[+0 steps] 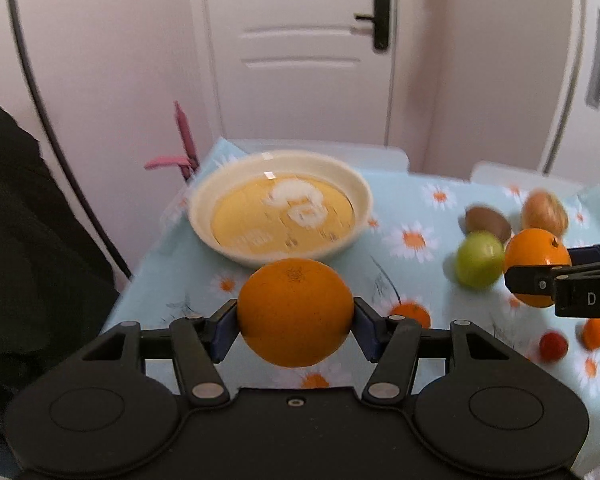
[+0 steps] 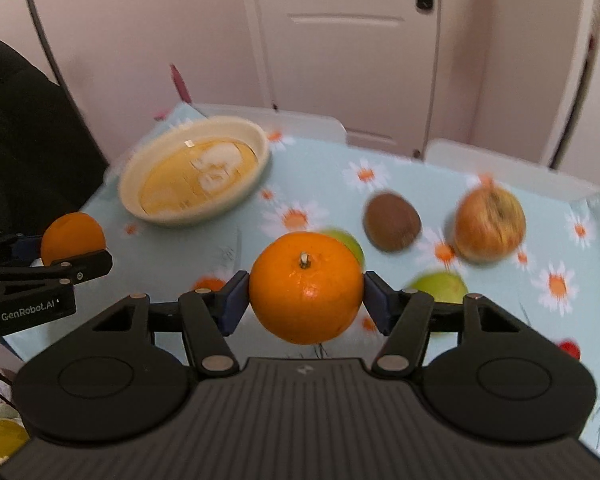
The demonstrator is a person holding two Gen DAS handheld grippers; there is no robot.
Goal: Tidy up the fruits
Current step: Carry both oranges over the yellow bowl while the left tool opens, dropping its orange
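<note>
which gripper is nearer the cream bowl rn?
Left. The left gripper, shut on an orange, sits just in front of the cream bowl. The right gripper, shut on its own orange, is off to the bowl's right, near the loose fruit.

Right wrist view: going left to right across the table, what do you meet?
left gripper holding an orange → bowl → right gripper holding a stemmed orange → kiwi → apple
</note>
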